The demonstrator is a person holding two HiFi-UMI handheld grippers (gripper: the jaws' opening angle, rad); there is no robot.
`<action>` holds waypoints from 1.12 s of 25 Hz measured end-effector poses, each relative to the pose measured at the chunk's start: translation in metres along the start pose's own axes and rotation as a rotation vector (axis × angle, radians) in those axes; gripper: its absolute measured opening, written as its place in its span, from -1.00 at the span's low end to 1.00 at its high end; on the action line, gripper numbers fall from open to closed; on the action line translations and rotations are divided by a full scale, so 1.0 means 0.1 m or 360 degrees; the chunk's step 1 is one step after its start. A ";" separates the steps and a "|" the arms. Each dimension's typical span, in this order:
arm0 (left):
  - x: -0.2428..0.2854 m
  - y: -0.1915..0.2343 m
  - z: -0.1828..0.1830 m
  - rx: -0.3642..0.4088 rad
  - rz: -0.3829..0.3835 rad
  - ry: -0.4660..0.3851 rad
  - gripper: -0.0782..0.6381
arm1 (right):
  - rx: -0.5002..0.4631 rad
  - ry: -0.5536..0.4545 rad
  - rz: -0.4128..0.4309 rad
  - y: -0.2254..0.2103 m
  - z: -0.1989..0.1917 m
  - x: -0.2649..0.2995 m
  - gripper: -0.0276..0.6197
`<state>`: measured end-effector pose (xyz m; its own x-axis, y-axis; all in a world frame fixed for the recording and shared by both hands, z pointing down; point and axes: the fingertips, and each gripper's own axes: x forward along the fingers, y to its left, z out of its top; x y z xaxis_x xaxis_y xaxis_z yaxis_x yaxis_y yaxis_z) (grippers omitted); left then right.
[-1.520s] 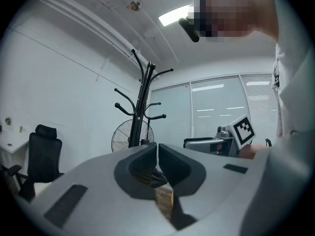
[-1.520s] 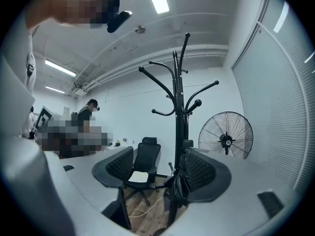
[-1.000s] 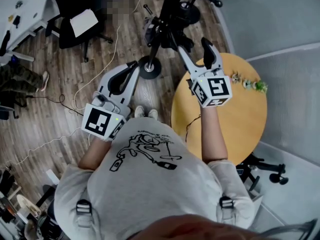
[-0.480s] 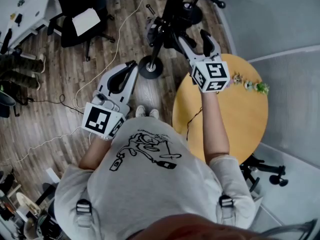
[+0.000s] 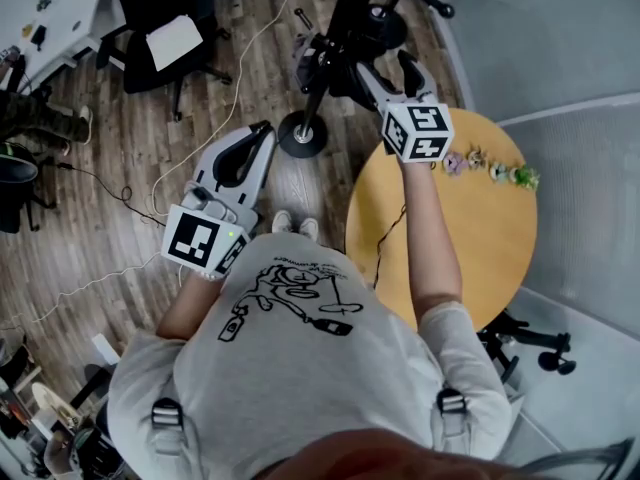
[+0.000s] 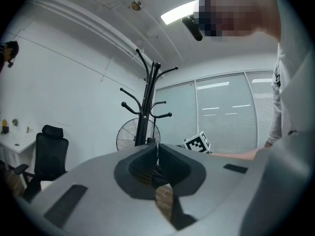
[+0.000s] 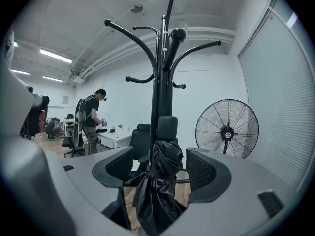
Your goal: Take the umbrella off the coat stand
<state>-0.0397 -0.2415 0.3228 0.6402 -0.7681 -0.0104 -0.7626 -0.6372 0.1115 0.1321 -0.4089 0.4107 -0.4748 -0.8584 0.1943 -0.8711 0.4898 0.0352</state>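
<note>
- Right gripper [image 5: 388, 73]: jaws spread either side of the folded black umbrella [image 7: 160, 191], no contact seen.
- Umbrella: against coat stand [image 7: 162, 73], frame centre.
- Left gripper [image 6: 156, 154]: jaws pressed together, empty.

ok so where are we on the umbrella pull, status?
Done: the right gripper is lined up, with its open jaws either side of the folded umbrella hanging on the coat stand. In hand: nothing gripped yet. To do: close and lift it off. The left gripper is shut, empty and held back.
</note>
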 end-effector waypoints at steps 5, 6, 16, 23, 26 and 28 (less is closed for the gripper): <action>0.00 0.01 0.00 0.0007 0.0007 0.0004 -0.73 | 0.0019 0.0020 0.0008 -0.05 -0.04 0.10 0.11; 0.00 0.01 0.01 0.0008 0.0006 0.0004 -0.73 | 0.0021 0.0025 0.0010 -0.06 -0.05 0.13 0.11; -0.04 0.00 0.02 0.0022 0.0012 0.0007 -0.73 | 0.0027 0.0078 0.0017 -0.14 -0.11 0.39 0.12; -0.05 0.01 0.01 0.0022 0.0020 0.0004 -0.73 | 0.0016 0.0134 0.0027 -0.18 -0.20 0.57 0.12; -0.08 0.02 0.01 0.0022 0.0030 0.0005 -0.73 | 0.0022 0.0156 0.0036 -0.18 -0.23 0.62 0.12; -0.09 0.02 0.01 0.0020 0.0037 0.0009 -0.73 | 0.0029 0.0161 0.0047 -0.18 -0.25 0.66 0.12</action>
<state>-0.0472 -0.2360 0.3225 0.6228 -0.7824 -0.0024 -0.7784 -0.6199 0.0993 0.1193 -0.4702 0.4476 -0.4858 -0.8235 0.2931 -0.8597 0.5108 0.0102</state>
